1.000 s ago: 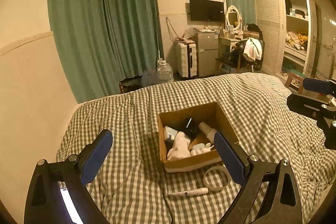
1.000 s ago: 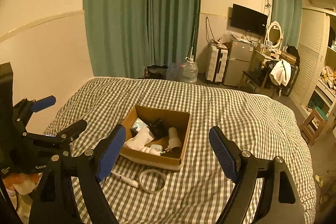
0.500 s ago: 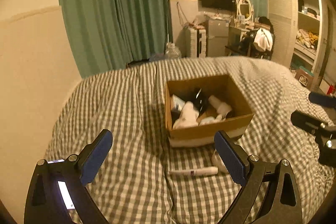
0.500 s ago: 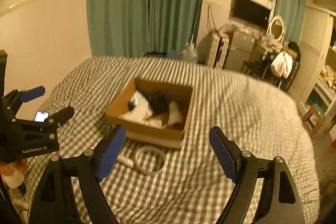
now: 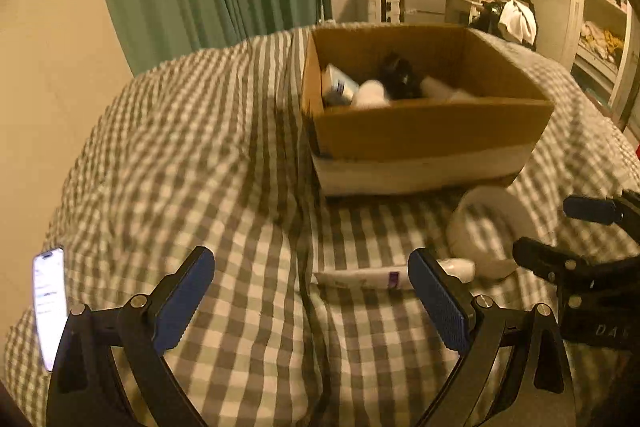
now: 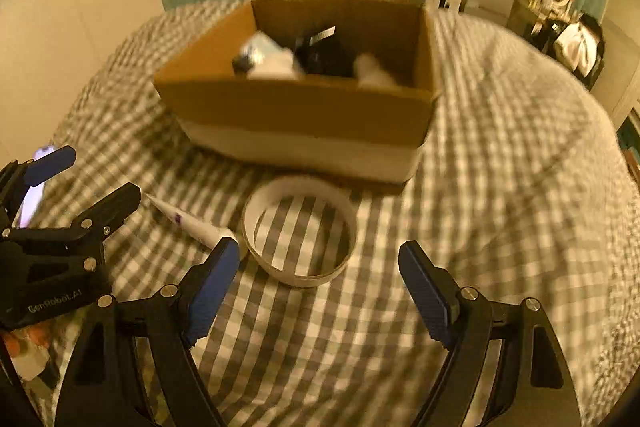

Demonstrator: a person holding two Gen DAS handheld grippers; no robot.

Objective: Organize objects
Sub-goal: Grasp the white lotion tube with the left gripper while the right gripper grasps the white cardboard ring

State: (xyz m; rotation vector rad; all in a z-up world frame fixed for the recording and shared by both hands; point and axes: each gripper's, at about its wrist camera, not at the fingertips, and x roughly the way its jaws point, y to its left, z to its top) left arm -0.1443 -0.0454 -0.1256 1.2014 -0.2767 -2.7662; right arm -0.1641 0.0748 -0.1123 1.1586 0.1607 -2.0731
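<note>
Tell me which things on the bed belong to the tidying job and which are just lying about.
Part of the job:
- cardboard box, already holding several items
- white ring on the bedspread in front of it
- white tube beside the ring
- left gripper and right gripper, both open, empty

Just lying about:
- lit phone at the bed's edge

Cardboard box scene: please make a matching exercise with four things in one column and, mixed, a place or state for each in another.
1. white ring
2. tube
3. phone
4. left gripper

a. screen lit, at the bed's left edge
b. open, holding nothing
c. on the blanket, in front of the cardboard box
d. lying flat beside the ring

Pairs: 1-c, 2-d, 3-a, 4-b
</note>
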